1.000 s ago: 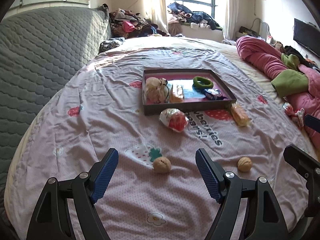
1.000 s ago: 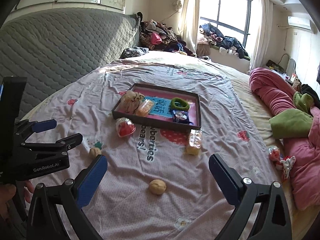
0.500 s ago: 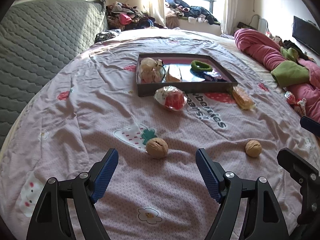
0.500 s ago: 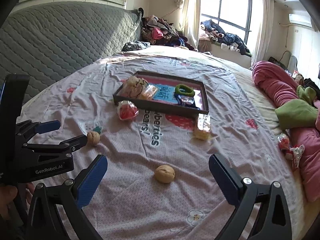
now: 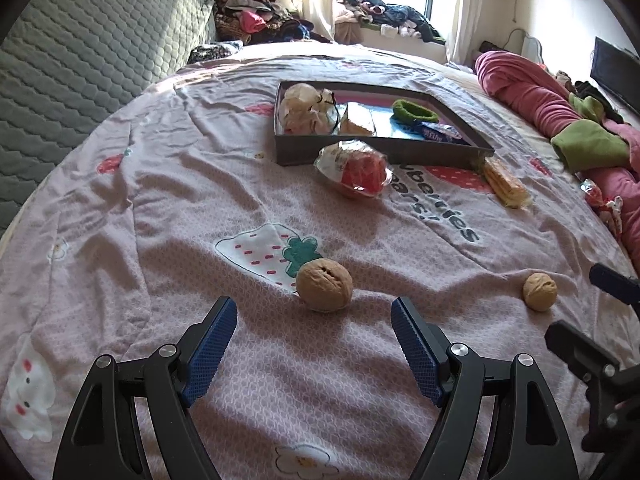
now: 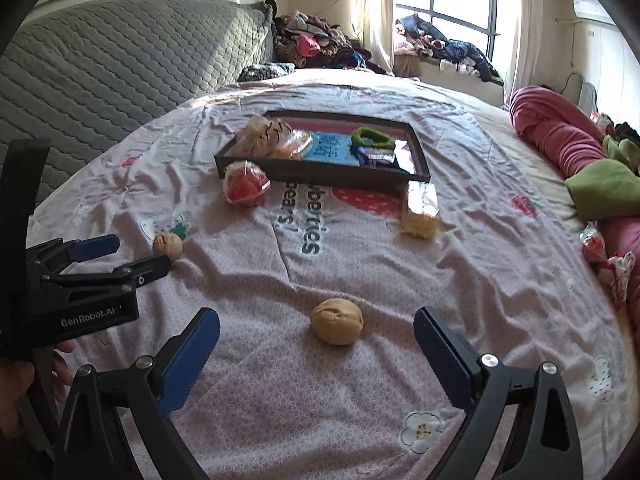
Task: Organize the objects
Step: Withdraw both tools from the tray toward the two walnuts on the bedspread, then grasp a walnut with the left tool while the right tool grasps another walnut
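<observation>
On our left, the left hand-held gripper stands released and empty, its blue pads spread, and one walnut lies on the bed just ahead of the gap, slightly right of centre, not yet between the pads. Further right, the right hand-held gripper is wide too, its jaws just beginning to close on nothing, with a second walnut straight ahead of its gap. We judge each hand nearest its own nut. Both nuts are roundish, with no long axis to favour. The tray waits well beyond.
</observation>
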The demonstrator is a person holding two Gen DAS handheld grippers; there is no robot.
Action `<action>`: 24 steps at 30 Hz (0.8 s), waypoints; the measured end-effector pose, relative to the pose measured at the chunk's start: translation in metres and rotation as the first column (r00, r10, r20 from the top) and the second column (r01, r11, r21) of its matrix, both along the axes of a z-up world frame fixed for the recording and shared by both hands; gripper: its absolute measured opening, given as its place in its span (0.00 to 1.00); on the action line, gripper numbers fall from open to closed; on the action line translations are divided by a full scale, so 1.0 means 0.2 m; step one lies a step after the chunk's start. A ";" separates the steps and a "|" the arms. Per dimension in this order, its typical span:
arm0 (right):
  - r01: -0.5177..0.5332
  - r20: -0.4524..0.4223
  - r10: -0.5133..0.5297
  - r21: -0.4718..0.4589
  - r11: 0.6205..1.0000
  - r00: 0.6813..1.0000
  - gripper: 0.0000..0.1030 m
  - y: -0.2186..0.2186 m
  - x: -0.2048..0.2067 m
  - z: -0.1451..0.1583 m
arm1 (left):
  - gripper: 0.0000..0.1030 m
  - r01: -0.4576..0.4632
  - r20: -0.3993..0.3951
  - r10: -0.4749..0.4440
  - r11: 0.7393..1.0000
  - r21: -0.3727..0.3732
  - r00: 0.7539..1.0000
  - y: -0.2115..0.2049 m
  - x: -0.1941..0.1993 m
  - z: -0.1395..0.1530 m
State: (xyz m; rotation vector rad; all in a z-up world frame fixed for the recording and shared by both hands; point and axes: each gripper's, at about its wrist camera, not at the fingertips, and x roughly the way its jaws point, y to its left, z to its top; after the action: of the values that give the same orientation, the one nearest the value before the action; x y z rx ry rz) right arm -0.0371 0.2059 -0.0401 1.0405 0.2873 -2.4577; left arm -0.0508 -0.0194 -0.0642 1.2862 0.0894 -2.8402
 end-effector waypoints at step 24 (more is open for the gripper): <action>0.057 0.097 -0.057 0.002 0.998 0.994 0.58 0.00 -0.16 -0.17 | 0.76 0.007 0.034 -0.008 0.999 0.047 0.999 -0.03 -0.16 -0.12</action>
State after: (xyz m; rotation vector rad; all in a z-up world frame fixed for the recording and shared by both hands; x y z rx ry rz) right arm -0.0701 0.2056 -0.0732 1.1787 0.2278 -2.4479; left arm -0.0827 -0.0248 -0.0881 1.3461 0.1519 -2.8377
